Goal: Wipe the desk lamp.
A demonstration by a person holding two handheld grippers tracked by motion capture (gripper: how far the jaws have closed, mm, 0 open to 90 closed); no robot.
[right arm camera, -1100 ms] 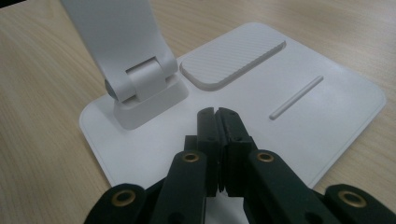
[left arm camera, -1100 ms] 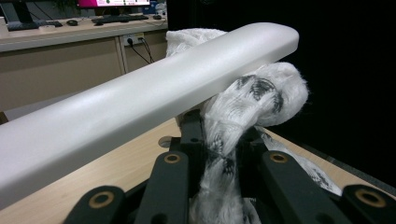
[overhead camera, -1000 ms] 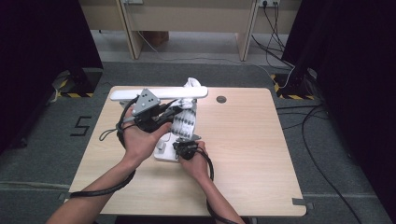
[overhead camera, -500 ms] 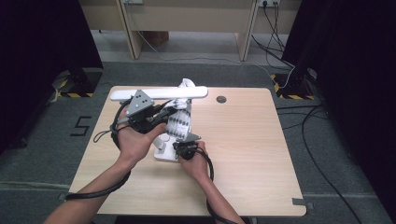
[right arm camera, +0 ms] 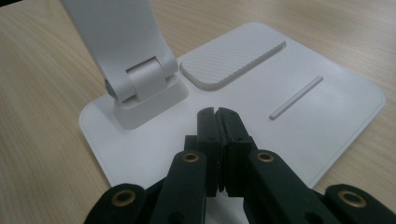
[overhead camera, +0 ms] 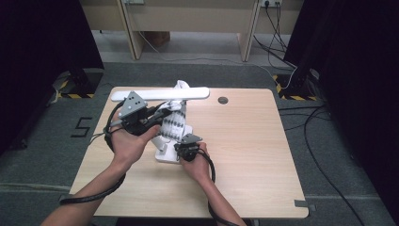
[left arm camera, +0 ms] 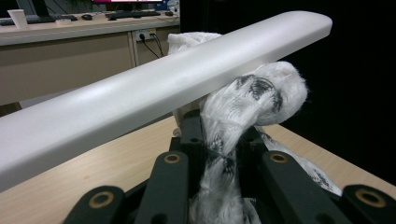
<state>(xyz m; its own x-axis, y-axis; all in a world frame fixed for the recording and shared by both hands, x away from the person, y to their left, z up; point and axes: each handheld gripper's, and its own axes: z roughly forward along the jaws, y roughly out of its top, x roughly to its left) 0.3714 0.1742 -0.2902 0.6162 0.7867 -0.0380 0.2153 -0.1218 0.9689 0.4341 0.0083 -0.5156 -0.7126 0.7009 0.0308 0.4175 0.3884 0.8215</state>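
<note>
Two grippers work at a white plastic desk lamp (overhead camera: 175,123) that stands near the middle of the pale wooden table (overhead camera: 254,155) in the high view. Its long flat light bar (overhead camera: 160,94) runs level above the table's far half, and its square base plate (overhead camera: 165,155) is partly covered by both hands. The left gripper (overhead camera: 149,117) is clenched on a white cloth with dark printed marks (overhead camera: 173,123), which is draped around the lamp's upright arm, so the arm itself is mostly hidden. The right gripper (overhead camera: 184,144) sits low over the base, its jaws too small here to read. A round dark grommet (overhead camera: 223,100) is set in the table beyond the lamp; black cables (overhead camera: 310,123) trail over the grey carpet to the right.

From the left gripper view, the light bar (left arm camera: 154,88) crosses the frame diagonally, its near end cut off at the left edge. The cloth (left arm camera: 243,116) is pinched between the black jaws and bunches up against the bar's underside; a second fold peeks above the bar. A wooden bench with a wall socket stands behind.

From the right gripper view, the right gripper (right arm camera: 217,116) is closed tight on nothing, its tips over the base plate (right arm camera: 327,107). The hinge (right arm camera: 140,84) and lower arm rise at left, the arm cut off at the top edge
</note>
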